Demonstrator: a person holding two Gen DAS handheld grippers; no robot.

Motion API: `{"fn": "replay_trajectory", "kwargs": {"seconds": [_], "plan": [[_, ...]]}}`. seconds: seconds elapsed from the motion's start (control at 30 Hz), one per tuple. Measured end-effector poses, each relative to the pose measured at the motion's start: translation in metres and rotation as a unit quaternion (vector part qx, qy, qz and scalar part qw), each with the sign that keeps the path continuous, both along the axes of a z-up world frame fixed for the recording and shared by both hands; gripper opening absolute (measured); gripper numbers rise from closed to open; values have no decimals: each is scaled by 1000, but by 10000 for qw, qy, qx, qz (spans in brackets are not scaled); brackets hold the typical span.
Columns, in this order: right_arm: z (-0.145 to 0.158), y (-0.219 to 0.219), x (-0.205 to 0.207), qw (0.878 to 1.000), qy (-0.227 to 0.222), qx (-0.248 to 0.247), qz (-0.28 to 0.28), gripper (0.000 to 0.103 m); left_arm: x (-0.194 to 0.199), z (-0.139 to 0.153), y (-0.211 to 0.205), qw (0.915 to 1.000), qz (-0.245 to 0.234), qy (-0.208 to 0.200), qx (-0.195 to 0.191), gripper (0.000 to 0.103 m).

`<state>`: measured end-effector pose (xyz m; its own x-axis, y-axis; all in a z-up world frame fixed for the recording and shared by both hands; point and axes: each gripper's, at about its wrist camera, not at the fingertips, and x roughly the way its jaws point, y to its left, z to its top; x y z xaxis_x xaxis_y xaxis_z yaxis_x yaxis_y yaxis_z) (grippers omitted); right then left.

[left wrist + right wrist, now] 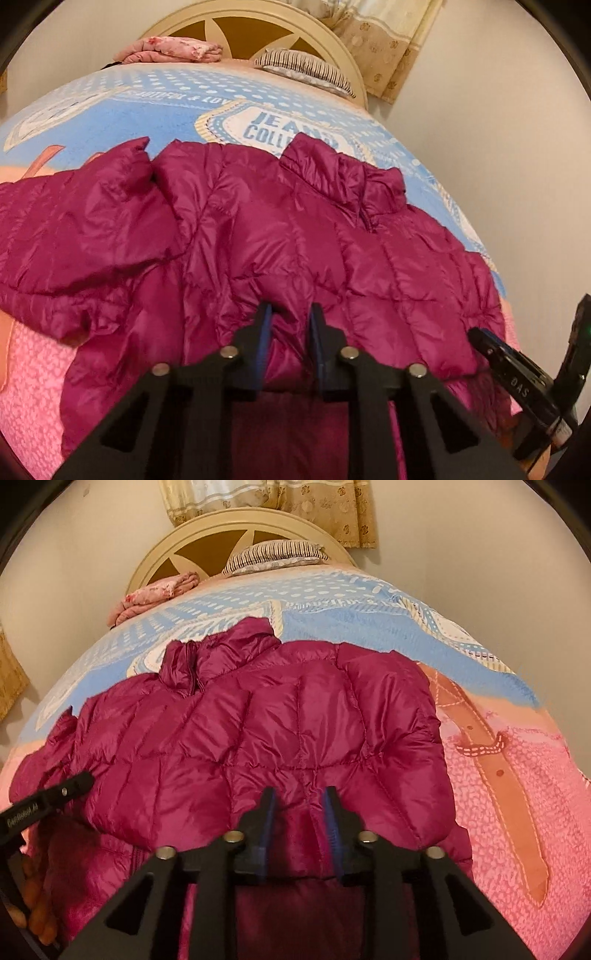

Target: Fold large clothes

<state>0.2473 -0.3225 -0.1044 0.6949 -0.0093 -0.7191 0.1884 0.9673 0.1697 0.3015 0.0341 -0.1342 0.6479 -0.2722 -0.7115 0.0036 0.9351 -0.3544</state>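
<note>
Folding the magenta puffer jacket (pixel 295 236) on the bed (pixel 147 122)

One sleeve (pixel 74 229) already lies across the body; left gripper (pixel 290 314) pinches the near hem; right gripper (pixel 299 797) has fabric between its jaws, grip uncertain; further folds remain.

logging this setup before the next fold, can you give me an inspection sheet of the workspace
surface: bed with a pink and blue printed blanket.
job's things: magenta puffer jacket lies spread on the blanket, collar toward the headboard, near hem doubled up.
clutter: folded pink cloth and a striped pillow at the head of the bed.
grippers: left tongs closed on a pinch of jacket fabric at the near edge; right tongs over the same near edge, jaws apart, fabric between them, grip unclear.
cables: nothing seen.
surroundings: plain walls, beige patterned curtain behind the headboard.
</note>
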Motion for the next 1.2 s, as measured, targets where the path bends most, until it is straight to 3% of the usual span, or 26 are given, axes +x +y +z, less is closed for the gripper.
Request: {"fn": "replay_trajectory", "kwargs": {"seconds": [0.07,0.23,0.27,0.43,0.5,0.57,0.67,0.73,0.8,0.93,1.07,1.2], "plan": [[5,3,-2,9999,-66,-90,-10,40,-8,3,2,10000,10,-29,-30,17],[12,18,-3,9992,-159,-353,62,44,-32,0,6,9998,92,-109,121,18],[12,20,-3,9991,-166,-377,82,45,-31,-2,7,9996,138,-88,233,24],[-5,29,3,9982,18,-586,101,51,-29,0,12,9990,219,-32,389,29],[-14,31,6,9977,132,-652,99,53,-39,10,21,9984,295,-120,469,49],[-15,33,7,9972,159,-727,86,54,-54,21,41,9963,581,-389,502,80],[-16,36,7,9965,169,-812,93,56,-79,33,88,9880,1261,-751,470,96],[-17,34,6,9967,160,-793,94,57,-90,32,125,9797,1779,-820,416,97],[-16,36,7,9967,163,-795,83,57,-93,27,165,9697,2327,-640,372,97],[-17,37,7,9966,159,-802,75,59,-92,15,232,9461,3209,-422,-100,88],[-17,37,8,9971,168,-740,76,60,-68,-1,260,9390,3359,-219,-699,77],[-18,36,10,9973,178,-697,110,63,-34,-25,272,9304,3377,21,-1423,72]]}}
